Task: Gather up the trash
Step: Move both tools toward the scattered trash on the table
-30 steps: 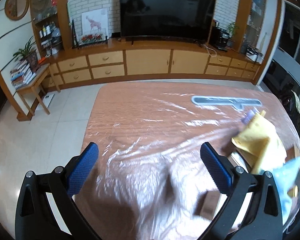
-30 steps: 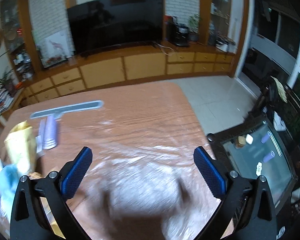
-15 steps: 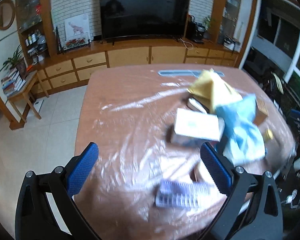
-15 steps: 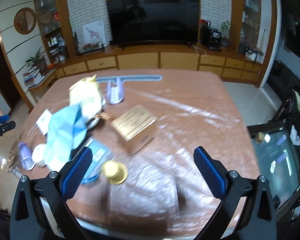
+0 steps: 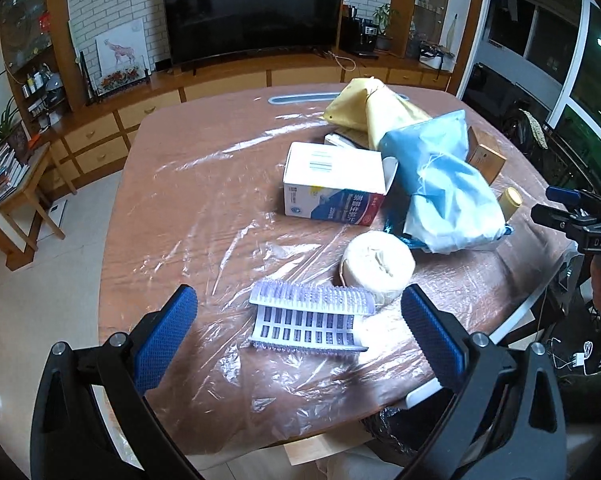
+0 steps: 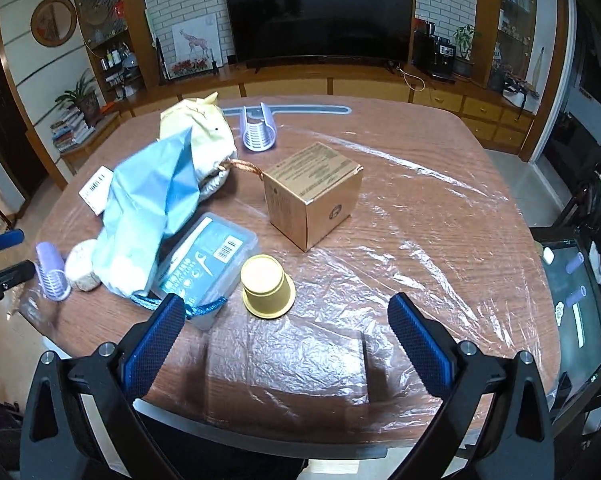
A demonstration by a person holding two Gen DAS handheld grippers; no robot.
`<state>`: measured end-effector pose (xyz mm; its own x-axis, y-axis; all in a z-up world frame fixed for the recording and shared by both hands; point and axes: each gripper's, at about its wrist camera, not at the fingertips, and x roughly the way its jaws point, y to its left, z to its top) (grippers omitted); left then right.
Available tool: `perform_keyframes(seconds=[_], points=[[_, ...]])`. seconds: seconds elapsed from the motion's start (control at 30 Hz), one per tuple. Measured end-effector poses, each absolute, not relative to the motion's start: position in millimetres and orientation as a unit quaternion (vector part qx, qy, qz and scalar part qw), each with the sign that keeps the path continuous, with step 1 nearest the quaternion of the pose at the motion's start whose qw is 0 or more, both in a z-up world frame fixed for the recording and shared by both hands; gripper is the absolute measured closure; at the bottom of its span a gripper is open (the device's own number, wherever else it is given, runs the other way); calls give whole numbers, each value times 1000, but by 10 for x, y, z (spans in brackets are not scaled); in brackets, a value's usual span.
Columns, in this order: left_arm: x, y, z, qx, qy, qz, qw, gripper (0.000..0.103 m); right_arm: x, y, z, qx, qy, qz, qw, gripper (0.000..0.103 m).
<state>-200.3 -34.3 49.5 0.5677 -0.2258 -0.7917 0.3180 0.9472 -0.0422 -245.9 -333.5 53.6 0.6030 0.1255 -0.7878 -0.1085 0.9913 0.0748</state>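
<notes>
My left gripper is open above the near table edge, with a purple ribbed plastic roller lying between its fingers, untouched. Behind that are a white paper roll, a white carton, a crumpled blue bag and a yellow bag. My right gripper is open and empty. Just past its fingertips stands an upturned gold cup. A clear plastic box lies to the cup's left, and a brown cardboard box sits beyond it.
Wrinkled clear film covers the wooden table. A second purple roller and a grey strip lie at the far side. A black bag sits below the near edge. A TV cabinet stands behind.
Both grippers have drawn back and risen from close over the table, so the whole pile of items has come into view. Both stay open.
</notes>
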Motion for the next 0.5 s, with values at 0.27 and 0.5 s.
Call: perform_keyframes(seconds=[0.27,0.5], points=[[-1977,-411,360,60,447,-152,879,1,-2379,-3282,453,-2,444,59,894,4],[-1961,-422,275,70,453,-149,876,1,-2324,-3287,409,-6,446,59,893,4]])
